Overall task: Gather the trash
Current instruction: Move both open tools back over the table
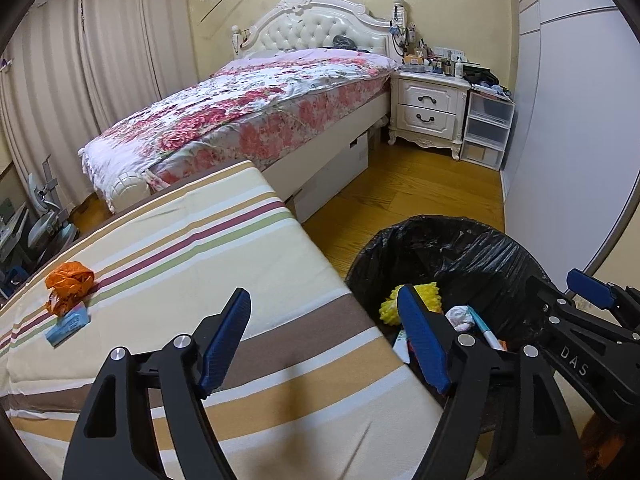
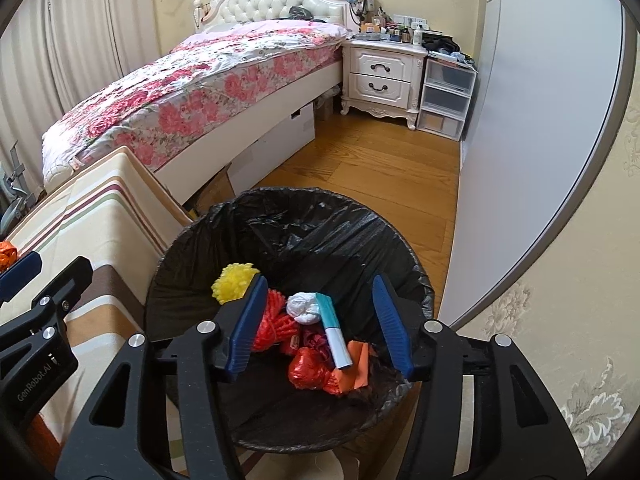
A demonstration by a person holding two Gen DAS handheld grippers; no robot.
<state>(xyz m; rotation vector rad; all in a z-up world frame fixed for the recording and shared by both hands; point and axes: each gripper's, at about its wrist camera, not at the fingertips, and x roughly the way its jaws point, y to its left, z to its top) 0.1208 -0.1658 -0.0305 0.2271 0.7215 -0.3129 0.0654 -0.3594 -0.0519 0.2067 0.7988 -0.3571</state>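
Right wrist view: right gripper spread, nothing between its pads, over the black-lined bin.
Below its tips: teal-white tube, white wad, red bags. Left gripper also spread, empty; orange wrapper and blue packet on striped cushion, left of its tips.

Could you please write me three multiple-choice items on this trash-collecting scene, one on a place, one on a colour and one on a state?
1. Where does the crumpled orange plastic wrapper lie?
A. on the striped cloth-covered surface
B. on the wooden floor
C. in the bin

2. What colour is the liner of the round trash bin?
A. white
B. black
C. blue

3. How does the right gripper stand?
A. shut on a bottle
B. shut and empty
C. open over the bin

Answers: 1 A, it rests on the stripes beside a small blue packet; 2 B, the crinkled plastic is black; 3 C, its blue pads stand apart with nothing between them.
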